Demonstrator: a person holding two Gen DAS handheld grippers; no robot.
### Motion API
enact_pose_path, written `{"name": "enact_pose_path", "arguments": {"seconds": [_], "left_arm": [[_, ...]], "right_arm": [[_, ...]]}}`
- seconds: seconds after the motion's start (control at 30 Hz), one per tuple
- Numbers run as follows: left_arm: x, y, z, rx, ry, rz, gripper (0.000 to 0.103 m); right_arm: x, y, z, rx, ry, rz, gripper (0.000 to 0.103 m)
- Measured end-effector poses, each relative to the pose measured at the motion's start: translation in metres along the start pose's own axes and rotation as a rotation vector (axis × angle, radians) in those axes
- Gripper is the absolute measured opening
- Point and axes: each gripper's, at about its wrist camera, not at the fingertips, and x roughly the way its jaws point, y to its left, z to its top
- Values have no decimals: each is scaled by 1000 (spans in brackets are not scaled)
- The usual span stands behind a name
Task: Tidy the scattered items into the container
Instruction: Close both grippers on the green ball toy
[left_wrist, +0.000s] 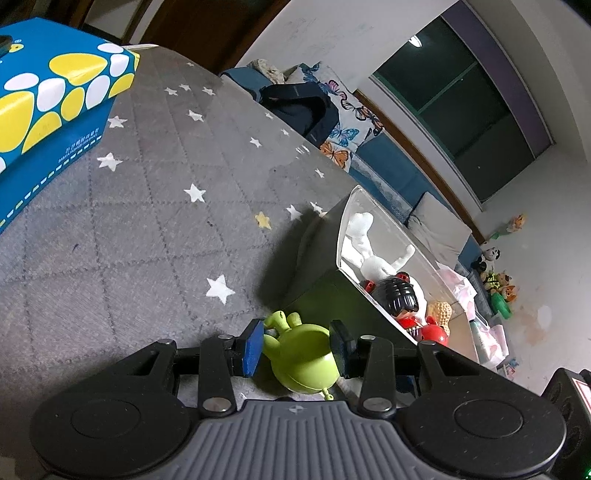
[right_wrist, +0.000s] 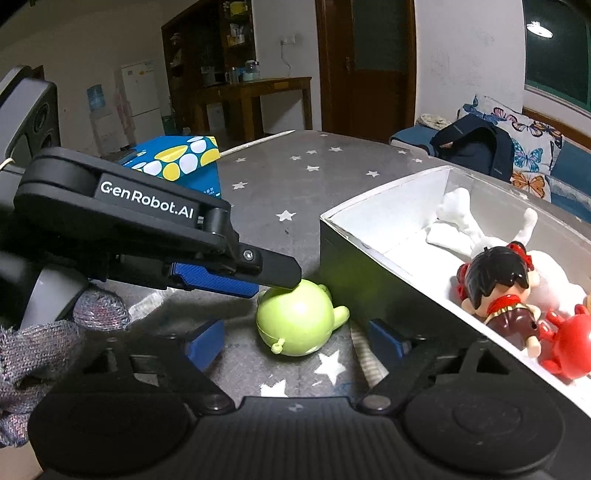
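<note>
A green round toy figure (left_wrist: 301, 354) lies on the grey star-patterned cloth beside the container. My left gripper (left_wrist: 297, 345) has its two blue-padded fingers against the toy's sides, shut on it. In the right wrist view the same toy (right_wrist: 295, 319) sits under the left gripper's fingers (right_wrist: 240, 277). My right gripper (right_wrist: 293, 341) is open, its jaws wide apart on either side of the toy, not touching it. The container (right_wrist: 369, 229) is a white-lined open box holding a white plush (right_wrist: 476, 229), a black-haired doll (right_wrist: 498, 288) and a red toy (right_wrist: 569, 350).
A blue box with yellow and white spots (left_wrist: 48, 99) stands at the cloth's far left. A sofa with butterfly cushions (left_wrist: 347, 122) and a dark backpack (left_wrist: 299, 107) lies beyond the table edge. Plush toys (left_wrist: 498, 280) sit on the floor.
</note>
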Motion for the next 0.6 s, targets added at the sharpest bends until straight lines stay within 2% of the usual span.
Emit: {"name": "enact_pose_path", "arguments": {"seconds": [0.1, 0.27, 0.6], "left_arm": [[0, 1, 0, -10, 3, -10, 42], [1, 2, 0, -16, 8, -9, 42], [0, 4, 0, -30, 19, -13, 42]], "right_arm": [[1, 1, -1, 1, 2, 2, 82], [3, -1, 1, 28, 4, 16, 68], [4, 0, 2, 19, 4, -3, 61]]}}
